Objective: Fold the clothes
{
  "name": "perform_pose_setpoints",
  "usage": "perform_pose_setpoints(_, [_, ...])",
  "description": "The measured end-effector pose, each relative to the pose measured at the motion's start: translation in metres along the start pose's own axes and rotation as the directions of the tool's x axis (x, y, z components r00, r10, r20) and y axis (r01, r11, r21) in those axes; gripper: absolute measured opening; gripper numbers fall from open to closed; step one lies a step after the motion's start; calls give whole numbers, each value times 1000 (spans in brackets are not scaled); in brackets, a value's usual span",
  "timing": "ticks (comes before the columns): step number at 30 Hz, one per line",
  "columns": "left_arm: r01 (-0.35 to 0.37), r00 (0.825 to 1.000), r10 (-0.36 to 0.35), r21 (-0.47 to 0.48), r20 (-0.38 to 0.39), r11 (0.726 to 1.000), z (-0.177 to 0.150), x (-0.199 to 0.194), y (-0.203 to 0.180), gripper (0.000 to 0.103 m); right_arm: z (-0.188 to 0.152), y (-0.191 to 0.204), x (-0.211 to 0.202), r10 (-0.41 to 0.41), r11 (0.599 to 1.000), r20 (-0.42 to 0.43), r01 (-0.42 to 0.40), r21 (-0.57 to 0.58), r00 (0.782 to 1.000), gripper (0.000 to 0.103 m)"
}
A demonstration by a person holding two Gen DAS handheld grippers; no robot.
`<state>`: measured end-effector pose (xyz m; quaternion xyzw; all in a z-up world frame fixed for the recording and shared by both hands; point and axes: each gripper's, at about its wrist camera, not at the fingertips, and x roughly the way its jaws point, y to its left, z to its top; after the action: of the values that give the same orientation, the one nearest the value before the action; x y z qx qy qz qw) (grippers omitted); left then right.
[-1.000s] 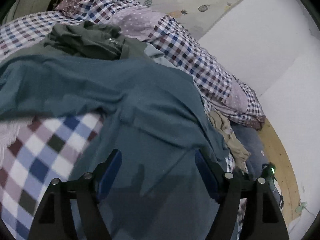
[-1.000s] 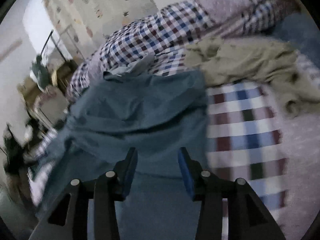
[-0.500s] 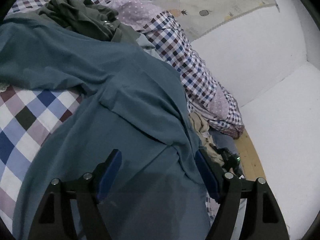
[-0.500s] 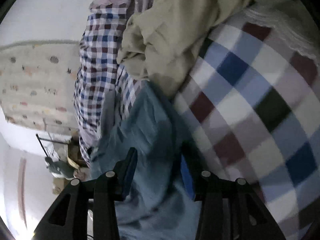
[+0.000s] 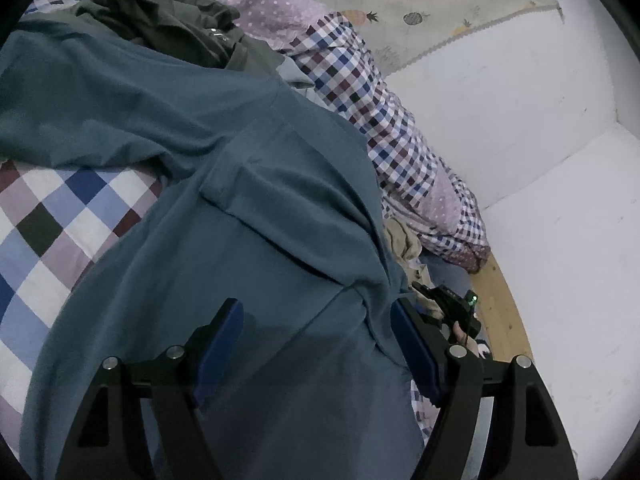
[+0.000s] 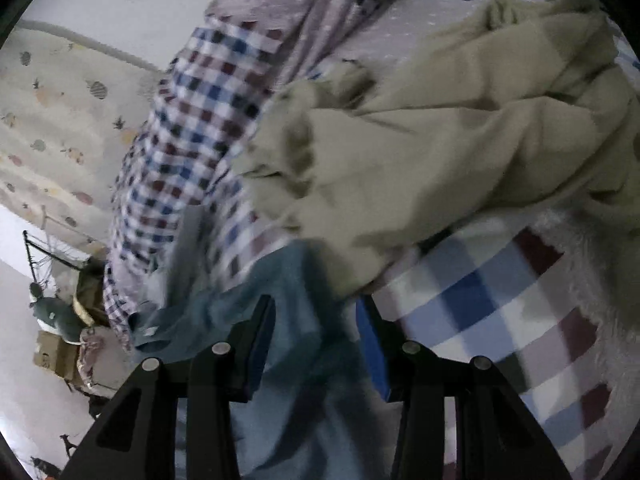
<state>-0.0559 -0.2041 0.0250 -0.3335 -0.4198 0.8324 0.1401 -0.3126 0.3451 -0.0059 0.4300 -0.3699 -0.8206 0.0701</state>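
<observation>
Teal shirt (image 5: 248, 208) under left claw (image 5: 316, 344), spread flat

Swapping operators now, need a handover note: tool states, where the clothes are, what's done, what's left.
Left tool: jaws wide apart over the teal garment, cloth between them, no clamp visible.
Right tool: jaws partly apart over the same teal cloth at its edge; whether they pinch it cannot be told.
Teal garment lies spread and creased on the checked bedspread, not folded.
Beige garment is crumpled beyond the right tool; dark olive garment is heaped behind the teal one.
Done: no finished fold visible.
Left: fold all three.
</observation>
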Motion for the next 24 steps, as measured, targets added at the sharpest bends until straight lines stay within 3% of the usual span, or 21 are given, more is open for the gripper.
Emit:
perform_pose_setpoints(4, [-14, 1000, 14, -1, -8, 1000, 0, 5, 3, 79, 1, 9, 19, 10, 995, -53, -15, -96, 999, 44])
perform_pose_setpoints(5, [-17, 1000, 17, -3, -10, 1000, 0, 6, 5, 79, 1, 19, 24, -14, 989, -70, 3, -146, 997, 39])
perform_pose_setpoints(6, [-20, 1000, 20, -7, -7, 1000, 1, 6, 6, 79, 1, 31, 31, -69, 975, -88, 49, -218, 994, 7])
perform_pose_setpoints(7, [-19, 1000, 19, -10, -1, 1000, 1, 4, 7, 79, 0, 44, 36, -155, 945, -91, 120, -305, 984, 2])
perform_pose_setpoints(8, [-17, 1000, 17, -14, 6, 1000, 2, 3, 8, 79, -1, 57, 40, -273, 887, -72, 222, -405, 959, 1])
perform_pose_setpoints(9, [-16, 1000, 16, -13, 9, 1000, 2, 3, 8, 79, -4, 72, 43, -406, 782, -8, 342, -521, 914, 1])
perform_pose_setpoints(10, [-14, 1000, 14, -12, 11, 1000, 2, 3, 7, 79, -6, 89, 39, -500, 652, 101, 450, -610, 860, 1])
perform_pose_setpoints(12, [-18, 1000, 18, -1, 6, 1000, 1, 4, 5, 79, -11, 113, 23, -530, 495, 305, 581, -646, 791, 0])
perform_pose_setpoints(15, [-22, 1000, 22, 8, -16, 1000, -2, 8, 2, 79, -31, 140, 15, -490, 228, 568, 726, -649, 661, 5])
perform_pose_setpoints(16, [-22, 1000, 23, 16, -18, 1000, -2, 8, 0, 79, -34, 143, 16, -481, 189, 583, 727, -660, 655, 5])
perform_pose_setpoints(18, [-24, 1000, 24, 29, -19, 999, -2, 9, -3, 79, -27, 136, 23, -515, 267, 451, 636, -724, 729, 38])
perform_pose_setpoints(20, [-27, 999, 28, 36, -20, 999, -2, 11, -5, 79, -15, 118, 19, -539, 393, 342, 589, -706, 770, 42])
perform_pose_setpoints(24, [-30, 999, 30, 26, -21, 999, -1, 13, -4, 79, 11, 82, -10, -468, 690, 255, 530, -494, 846, 47])
